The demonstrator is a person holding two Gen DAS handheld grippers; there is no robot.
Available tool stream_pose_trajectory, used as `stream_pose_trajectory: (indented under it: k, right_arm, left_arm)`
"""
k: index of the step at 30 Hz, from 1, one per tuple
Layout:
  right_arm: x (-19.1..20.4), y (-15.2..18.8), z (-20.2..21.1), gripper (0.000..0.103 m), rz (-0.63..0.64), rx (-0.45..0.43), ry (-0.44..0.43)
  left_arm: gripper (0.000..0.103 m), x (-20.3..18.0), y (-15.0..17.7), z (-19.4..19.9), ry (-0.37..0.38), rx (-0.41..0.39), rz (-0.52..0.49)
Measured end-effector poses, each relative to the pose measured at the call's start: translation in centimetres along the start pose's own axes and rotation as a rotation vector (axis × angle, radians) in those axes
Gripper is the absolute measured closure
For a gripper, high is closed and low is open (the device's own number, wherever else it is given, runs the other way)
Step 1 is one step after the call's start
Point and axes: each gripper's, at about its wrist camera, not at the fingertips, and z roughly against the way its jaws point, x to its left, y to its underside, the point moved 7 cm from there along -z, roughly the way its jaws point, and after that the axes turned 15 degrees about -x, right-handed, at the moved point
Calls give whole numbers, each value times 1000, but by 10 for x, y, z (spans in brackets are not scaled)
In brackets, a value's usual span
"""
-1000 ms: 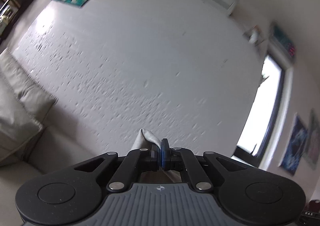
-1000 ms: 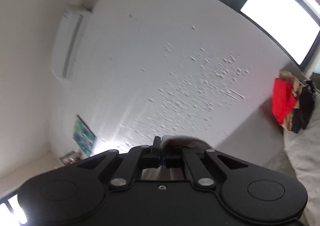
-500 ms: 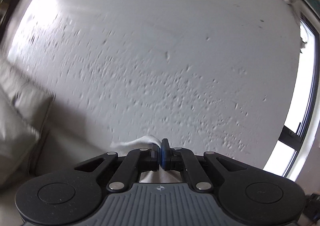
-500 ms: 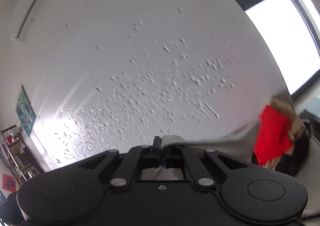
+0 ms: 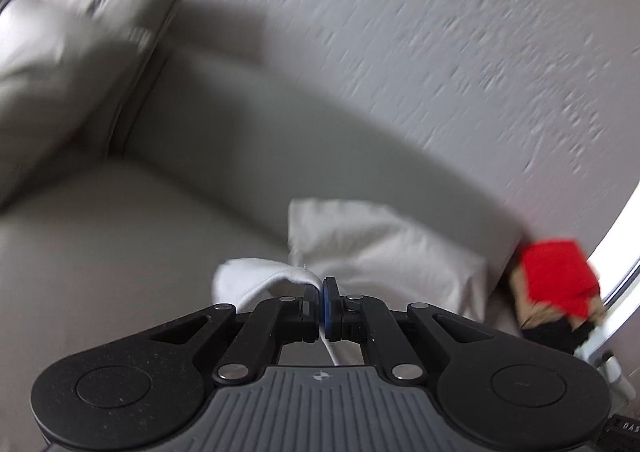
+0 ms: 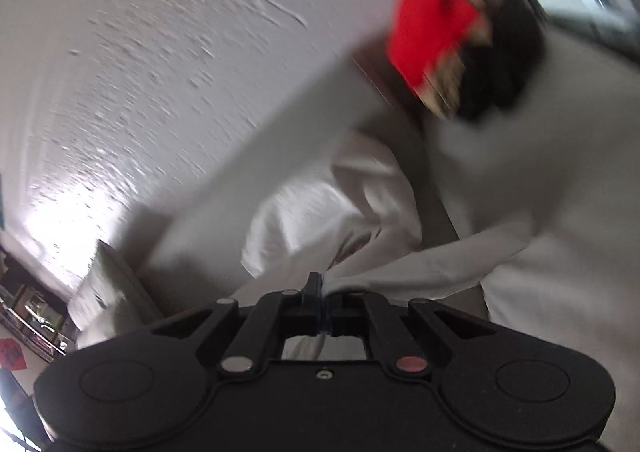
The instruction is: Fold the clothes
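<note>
Together, the left gripper [image 5: 322,302] and right gripper [image 6: 322,304] each had their jaws pinched tight on an edge of the white garment [image 6: 332,211], which billowed over the grey sofa [image 5: 120,236] against its backrest. Red, tan and black clothes [image 5: 558,276] lay piled at the sofa's far end.

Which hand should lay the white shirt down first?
Probably left: the left gripper, shut on the white shirt, faces bare sofa seat. The right gripper faces bunched cloth.
</note>
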Motion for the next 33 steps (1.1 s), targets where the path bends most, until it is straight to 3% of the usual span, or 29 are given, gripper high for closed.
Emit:
stream_pose_trajectory:
  k: [5, 11, 12, 13, 14, 15, 16, 17, 18, 23, 26, 29, 33]
  right_arm:
    - [-40, 55, -3, 101, -27, 104, 121]
    - [-23, 53, 14, 101, 38, 128, 143]
    - [-19, 52, 16, 101, 41, 141, 142]
    - [-17, 52, 17, 101, 35, 164, 148]
    - [-16, 53, 18, 97, 27, 187, 153]
    - [-18, 55, 21, 95, 17, 207, 160]
    - [-22, 58, 25, 90, 15, 217, 176]
    - [-27, 60, 30, 73, 14, 221, 197]
    - [-33, 62, 35, 62, 10, 224, 212]
    - [-77, 73, 55, 58, -122, 238, 174]
    - [-97, 83, 59, 58, -218, 220, 106]
    - [-102, 80, 58, 58, -303, 161, 52]
    - [-109, 72, 52, 58, -313, 105, 86]
  left_arm:
    - [103, 45, 55, -10, -82, 124, 73]
    - [103, 54, 41, 13, -81, 110, 50]
    - [101, 57, 45, 14, -77, 144, 65]
    - [92, 59, 49, 16, -74, 177, 80]
    - [87, 61, 53, 18, -71, 211, 96]
    - [73, 65, 60, 21, -70, 240, 112]
    - [69, 70, 71, 24, -73, 262, 131]
    - [69, 75, 82, 27, -76, 284, 150]
    - [69, 80, 92, 30, -70, 299, 183]
    - [62, 102, 122, 41, 10, 297, 376]
    - [61, 95, 122, 37, 47, 299, 364]
    - [60, 82, 120, 28, 81, 288, 287]
    - [64, 74, 125, 11, 88, 297, 254]
